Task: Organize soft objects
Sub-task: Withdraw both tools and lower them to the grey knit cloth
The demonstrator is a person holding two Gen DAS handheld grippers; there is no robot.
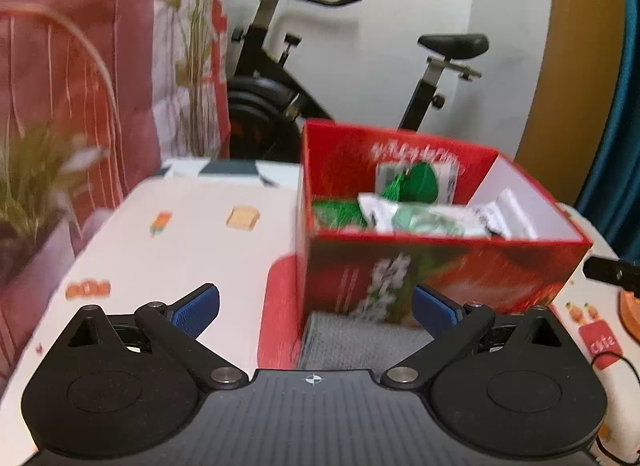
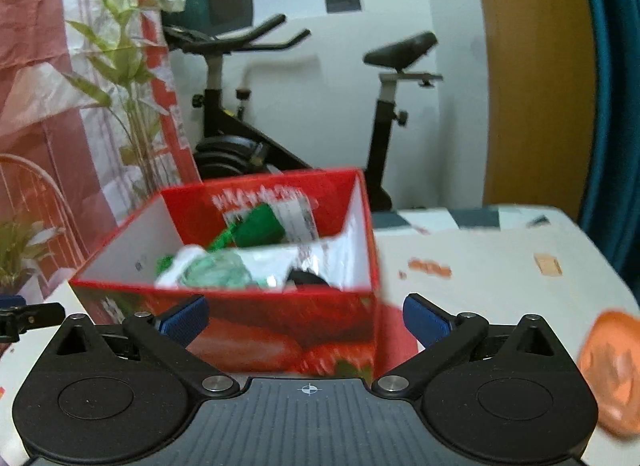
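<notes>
A red cardboard box [image 1: 440,266] printed with strawberries stands on the white table, holding green and white soft packets [image 1: 416,209]. A grey cloth [image 1: 360,338] lies flat in front of the box. My left gripper [image 1: 316,308] hovers just before the box with blue pads wide apart and nothing between them. In the right wrist view the same box [image 2: 260,330] sits close ahead with the packets [image 2: 216,270] inside. My right gripper [image 2: 306,316] is open, its pads standing at either side of the box's near wall without pressing on it.
A patterned white tablecloth [image 1: 192,234] covers the table. An orange object [image 2: 612,370] lies at the right edge. An exercise bike [image 1: 280,77] stands behind the table, a plant [image 1: 32,185] and red-white curtain to the left. The other gripper's tip [image 1: 612,272] shows at right.
</notes>
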